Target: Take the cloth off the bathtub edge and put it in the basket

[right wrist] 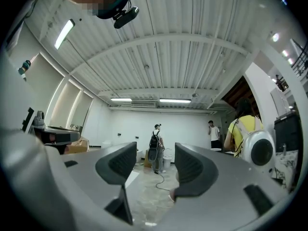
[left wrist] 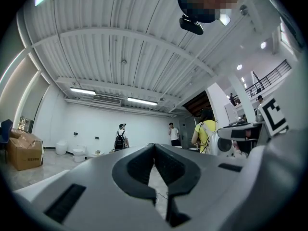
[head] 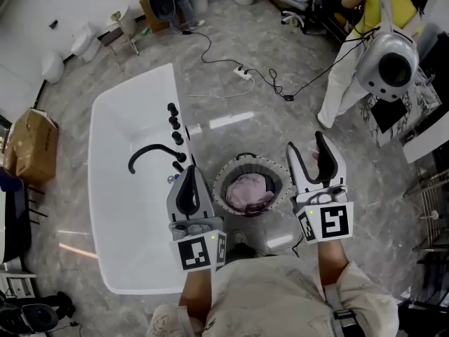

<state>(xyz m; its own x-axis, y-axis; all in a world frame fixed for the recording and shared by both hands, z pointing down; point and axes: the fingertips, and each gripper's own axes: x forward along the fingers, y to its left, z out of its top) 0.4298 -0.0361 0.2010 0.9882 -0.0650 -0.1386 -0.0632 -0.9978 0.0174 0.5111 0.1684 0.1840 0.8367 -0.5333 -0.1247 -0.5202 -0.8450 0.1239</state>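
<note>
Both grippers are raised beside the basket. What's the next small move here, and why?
Probably none beyond keeping both clear, since the task looks done: the pink cloth lies in the basket, no cloth shows on the bathtub edge, the left gripper is shut on nothing, and the right gripper stands open, empty.

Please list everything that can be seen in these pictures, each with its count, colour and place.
bathtub: one, white, on the floor at the left
tap: one, black, on the bathtub's right edge
basket: one, dark rim, on the floor just right of the bathtub
cloth: one, pink, inside the basket
cardboard box: one, brown, at the far left
power strip: one, white, on the floor beyond the basket
person: one, yellow top, at the top right
left claw: one, grey, shut and empty, over the bathtub's right edge
right claw: one, grey, open and empty, right of the basket
</note>
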